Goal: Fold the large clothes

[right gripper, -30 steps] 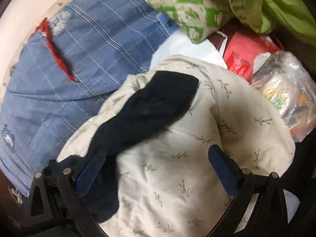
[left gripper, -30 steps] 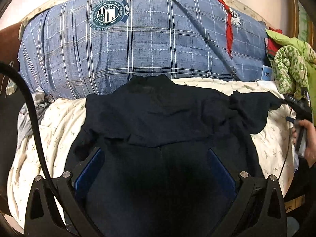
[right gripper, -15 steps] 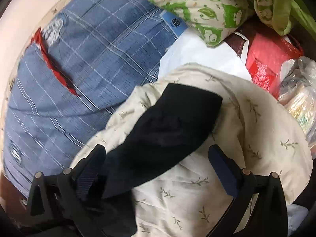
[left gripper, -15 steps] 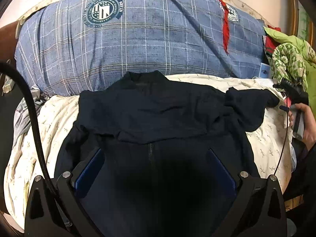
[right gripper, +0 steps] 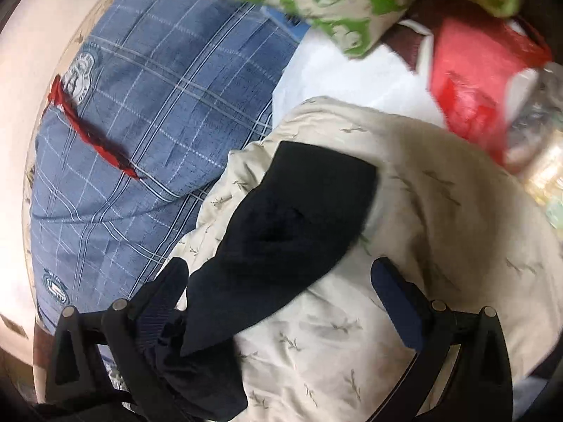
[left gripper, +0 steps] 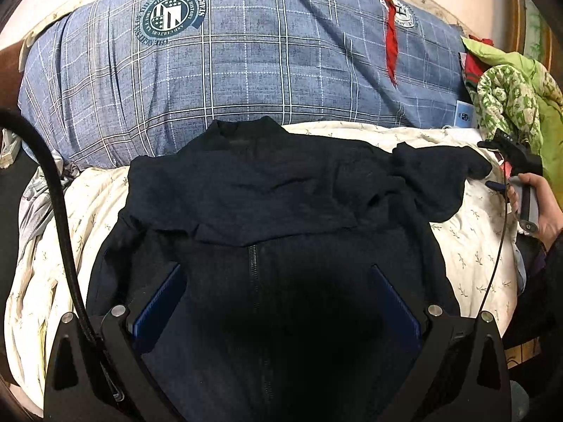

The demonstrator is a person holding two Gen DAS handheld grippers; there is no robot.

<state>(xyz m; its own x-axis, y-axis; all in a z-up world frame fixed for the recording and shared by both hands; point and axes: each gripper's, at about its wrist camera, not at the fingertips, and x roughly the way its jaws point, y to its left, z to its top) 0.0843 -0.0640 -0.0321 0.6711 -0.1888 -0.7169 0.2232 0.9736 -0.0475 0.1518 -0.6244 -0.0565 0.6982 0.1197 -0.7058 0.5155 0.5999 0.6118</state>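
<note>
right hand-held gripper [right gripper: 278,292] moved further along sleeve [right gripper: 292,225], now straddling it

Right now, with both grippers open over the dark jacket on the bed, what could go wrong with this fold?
1. The right sleeve lies bunched near the cream quilt's edge; the right gripper, jaws open around it, may pinch quilt along with cloth.
2. The dark jacket lies rumpled across the shoulders, so a fold could lock in creases.
3. The left gripper's black cable hangs beside the jacket and might snag the fabric.
</note>
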